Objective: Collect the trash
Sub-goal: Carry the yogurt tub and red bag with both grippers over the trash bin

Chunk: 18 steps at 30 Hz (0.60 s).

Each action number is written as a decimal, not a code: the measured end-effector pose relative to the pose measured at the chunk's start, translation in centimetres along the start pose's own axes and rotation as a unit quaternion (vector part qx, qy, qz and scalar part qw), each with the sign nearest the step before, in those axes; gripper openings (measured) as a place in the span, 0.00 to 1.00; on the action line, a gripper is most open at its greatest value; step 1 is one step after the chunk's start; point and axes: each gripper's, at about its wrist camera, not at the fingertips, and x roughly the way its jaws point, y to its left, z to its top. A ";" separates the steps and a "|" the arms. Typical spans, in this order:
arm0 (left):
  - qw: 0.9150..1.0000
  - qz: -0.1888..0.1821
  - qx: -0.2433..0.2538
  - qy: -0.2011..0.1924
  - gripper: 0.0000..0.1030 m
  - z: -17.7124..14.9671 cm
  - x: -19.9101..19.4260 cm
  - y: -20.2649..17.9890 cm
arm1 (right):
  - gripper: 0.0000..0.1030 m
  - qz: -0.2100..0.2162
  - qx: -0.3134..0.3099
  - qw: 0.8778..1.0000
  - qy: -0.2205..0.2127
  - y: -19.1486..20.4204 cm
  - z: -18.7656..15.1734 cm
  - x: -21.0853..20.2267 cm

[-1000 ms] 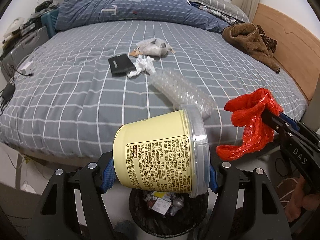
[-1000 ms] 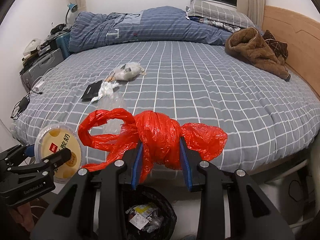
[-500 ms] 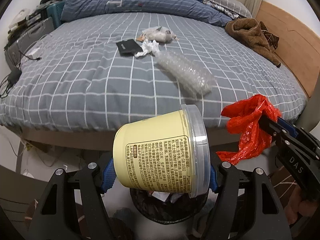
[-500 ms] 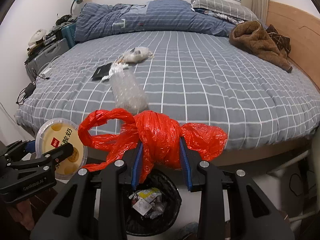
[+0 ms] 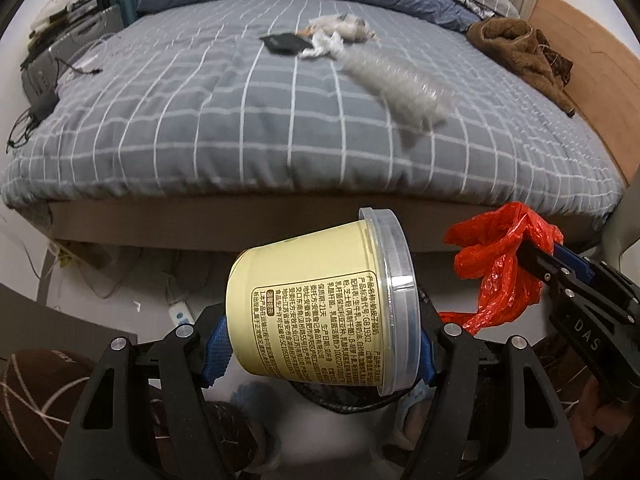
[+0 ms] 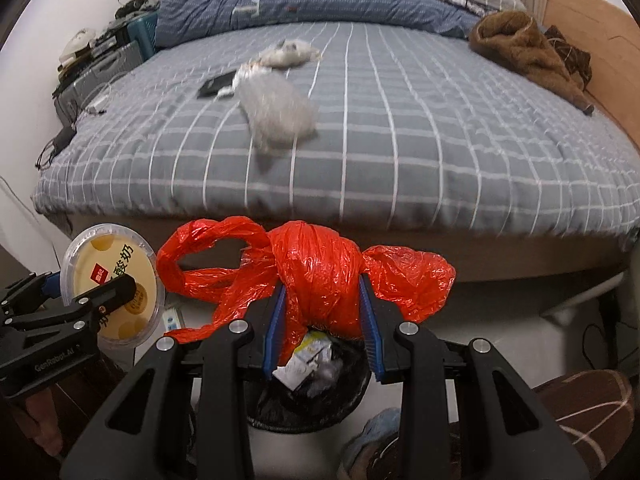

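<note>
A grey checked bed point(image 5: 248, 120) fills the room ahead of me. At nine o'clock my left gripper point(image 5: 322, 340) clamps the yellow tub point(image 5: 316, 312) across base and lid, lying sideways; it seems light and stiff, though the smooth wall may slip. At three o'clock my right gripper point(image 6: 322, 324) squeezes the knotted red bag point(image 6: 320, 276), soft and crinkly, best pinched at its bulky knot. Both hang over the black bin point(image 6: 344, 400) at six o'clock. The bin is mostly hidden behind my tongs; the clear wrap point(image 6: 276, 110) on the bed is blurred.
</note>
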 end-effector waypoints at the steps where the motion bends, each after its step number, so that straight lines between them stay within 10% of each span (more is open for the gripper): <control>1: 1.000 0.000 -0.001 0.001 0.66 -0.1 0.2 0.1 | 0.31 -0.001 -0.001 1.000 0.007 0.1 -0.4 0.5; 18: 0.998 0.014 -0.020 0.049 0.66 -0.9 7.0 3.4 | 0.31 0.016 -0.010 0.994 0.105 1.8 -3.0 8.4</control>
